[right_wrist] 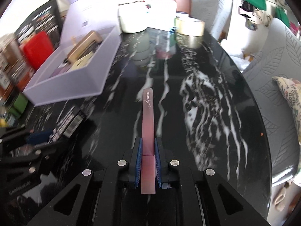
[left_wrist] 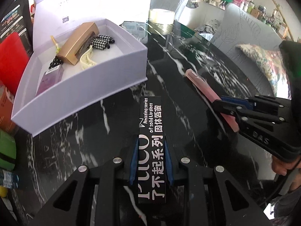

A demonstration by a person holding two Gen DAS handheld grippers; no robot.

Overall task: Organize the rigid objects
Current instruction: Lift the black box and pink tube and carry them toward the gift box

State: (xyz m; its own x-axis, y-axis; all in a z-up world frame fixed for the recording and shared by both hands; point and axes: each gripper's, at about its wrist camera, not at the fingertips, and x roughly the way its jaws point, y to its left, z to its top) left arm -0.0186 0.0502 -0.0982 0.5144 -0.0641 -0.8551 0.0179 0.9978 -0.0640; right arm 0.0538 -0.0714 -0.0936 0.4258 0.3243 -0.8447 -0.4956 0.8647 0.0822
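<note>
On the black marble table (left_wrist: 188, 79), veined with white, both grippers are clamped on slim cosmetic items. The left gripper (left_wrist: 151, 150) has its blue pads pressed against the sides of a long black lip gloss box (left_wrist: 151, 131) with white lettering, which points away along the fingers above the tabletop. The right gripper (right_wrist: 148, 160) is closed tight on a slender pink stick (right_wrist: 148, 124), seen in the left wrist view as a pink bar (left_wrist: 203, 86) slanting across the table to the right of the black box; whether its far tip touches the surface cannot be told.

To the far left stands an open lavender box (left_wrist: 97, 92) with its lid (left_wrist: 56, 15) raised behind it. Inside lie a gold case (left_wrist: 77, 43), a cream hair claw (left_wrist: 87, 58), a black-and-white checked hair piece (left_wrist: 102, 40), a small polka-dot item (left_wrist: 55, 63) and a purple bottle (left_wrist: 51, 79). The near right wall of this box stands between the held items and the interior, and the gold case takes up the middle of the floor; the right part of the floor is bare.

Farther off, near the table's far edge, sits a roll of clear tape (left_wrist: 161, 17), and in the right wrist view a white tub (right_wrist: 131, 18) just left of it. A red container (left_wrist: 11, 56) and green items (left_wrist: 7, 148) crowd the left margin. Grey leaf-patterned chairs (left_wrist: 244, 37) and a floral cushion (left_wrist: 263, 60) stand past the table on the right.
</note>
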